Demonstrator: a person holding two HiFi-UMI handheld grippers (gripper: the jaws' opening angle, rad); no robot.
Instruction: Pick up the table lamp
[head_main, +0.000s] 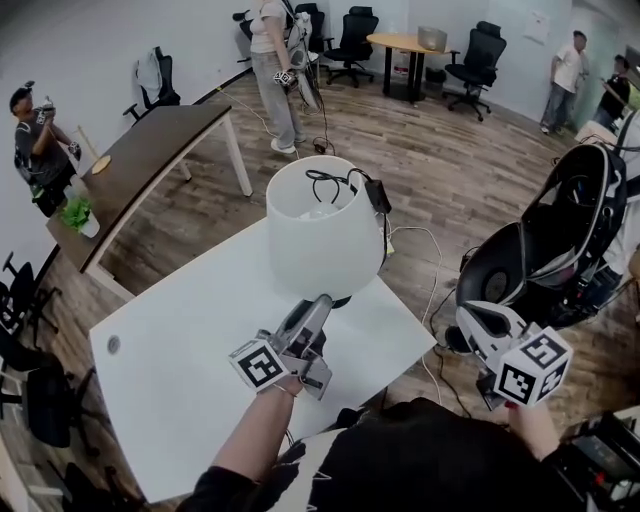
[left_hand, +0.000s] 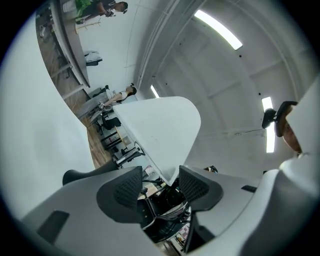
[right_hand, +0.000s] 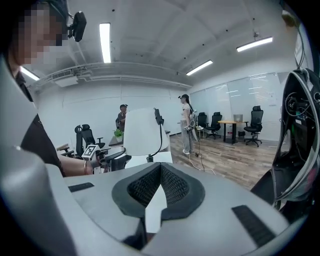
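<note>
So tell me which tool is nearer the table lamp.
Left. The left tool sits under the shade, at the base of the table lamp; the right tool hangs off to the right of the white table, apart from the lamp.

The left forearm (head_main: 248, 442) is stretched bare across the near edge of the bench (head_main: 170, 400), toward its right-hand corner. The left gripper (head_main: 322, 303) is held low over the bench top, just inside that corner. It is pointed away from the body, with the left marker cube (head_main: 258, 364) turned upward behind the jaws. The left pads (left_hand: 124, 189) are seen standing well apart. The right gripper (head_main: 476, 326) is held off the bench, out beyond the right-hand corner. The right marker cube (head_main: 530, 368) is tilted upward, and the right hand (head_main: 532, 420) is kept behind it. The right pads (right_hand: 146, 186) are brought together, touching at their tips.
</note>
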